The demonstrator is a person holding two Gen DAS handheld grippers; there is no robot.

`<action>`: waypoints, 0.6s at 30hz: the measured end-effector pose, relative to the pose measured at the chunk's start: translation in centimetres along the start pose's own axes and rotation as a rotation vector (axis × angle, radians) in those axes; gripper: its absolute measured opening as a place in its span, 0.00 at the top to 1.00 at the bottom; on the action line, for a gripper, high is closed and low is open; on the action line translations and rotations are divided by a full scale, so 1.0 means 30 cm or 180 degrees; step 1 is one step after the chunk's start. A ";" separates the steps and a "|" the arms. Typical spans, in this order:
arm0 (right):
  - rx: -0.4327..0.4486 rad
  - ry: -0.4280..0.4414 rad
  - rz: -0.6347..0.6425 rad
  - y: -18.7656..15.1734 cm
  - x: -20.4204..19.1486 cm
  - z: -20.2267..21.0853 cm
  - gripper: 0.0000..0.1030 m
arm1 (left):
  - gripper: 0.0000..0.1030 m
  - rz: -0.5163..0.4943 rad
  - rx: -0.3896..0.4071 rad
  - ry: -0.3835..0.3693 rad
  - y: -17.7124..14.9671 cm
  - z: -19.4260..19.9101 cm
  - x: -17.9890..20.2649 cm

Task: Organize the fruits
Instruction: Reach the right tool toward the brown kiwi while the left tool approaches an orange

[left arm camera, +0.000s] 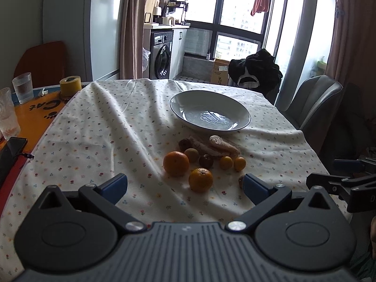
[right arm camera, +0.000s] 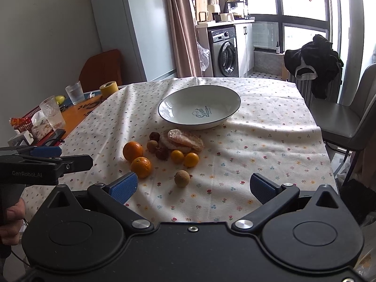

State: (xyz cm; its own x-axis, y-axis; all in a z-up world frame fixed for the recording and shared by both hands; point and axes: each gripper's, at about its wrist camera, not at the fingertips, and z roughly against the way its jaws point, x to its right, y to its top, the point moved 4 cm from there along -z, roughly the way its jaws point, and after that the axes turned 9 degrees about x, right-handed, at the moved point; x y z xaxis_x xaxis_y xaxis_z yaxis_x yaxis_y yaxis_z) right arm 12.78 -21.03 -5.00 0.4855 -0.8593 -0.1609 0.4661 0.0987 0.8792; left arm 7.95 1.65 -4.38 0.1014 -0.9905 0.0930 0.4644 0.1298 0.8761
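A white bowl (left arm camera: 210,110) (right arm camera: 199,107) with a dark rim sits empty on the flowered tablecloth. In front of it lies a cluster of fruit: two oranges (left arm camera: 176,163) (left arm camera: 200,179) (right arm camera: 133,150) (right arm camera: 141,167), two small yellow kumquats (left arm camera: 226,162) (right arm camera: 177,156) (right arm camera: 191,159), dark and brown small round fruits (left arm camera: 206,160) (right arm camera: 162,154), and peeled citrus pieces (left arm camera: 219,145) (right arm camera: 182,139). One brown longan (right arm camera: 182,178) lies apart, nearest me. My left gripper (left arm camera: 185,186) is open, low over the cloth before the oranges. My right gripper (right arm camera: 193,188) is open, just short of the longan. Neither holds anything.
Left of the cloth, on an orange mat (left arm camera: 40,115), stand drinking glasses (left arm camera: 22,88) (right arm camera: 74,92), a yellow tape roll (left arm camera: 70,86) (right arm camera: 108,88) and a phone (left arm camera: 11,150). A grey chair (left arm camera: 312,103) (right arm camera: 347,122) stands at the table's right; dark clothes (right arm camera: 313,63) hang behind.
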 end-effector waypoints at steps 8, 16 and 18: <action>-0.0001 0.0028 -0.0072 -0.016 0.026 -0.064 0.00 | 0.00 -0.0006 -0.0081 -0.0024 -0.019 -0.075 -0.011; -0.0068 0.0119 -0.0126 -0.036 0.039 -0.134 0.00 | 0.00 0.0048 -0.0123 -0.0048 -0.043 -0.141 -0.025; -0.0067 0.0158 -0.0152 -0.040 0.041 -0.149 0.00 | 0.00 0.0040 -0.0141 -0.0057 -0.047 -0.158 -0.024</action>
State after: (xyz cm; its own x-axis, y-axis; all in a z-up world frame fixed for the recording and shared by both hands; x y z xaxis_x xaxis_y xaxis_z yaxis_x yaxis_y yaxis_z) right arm 16.13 -19.96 -8.26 0.4982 -0.8373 -0.2250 0.5047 0.0691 0.8605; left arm 11.38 2.41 -7.92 0.0918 -0.9894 0.1127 0.5019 0.1437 0.8529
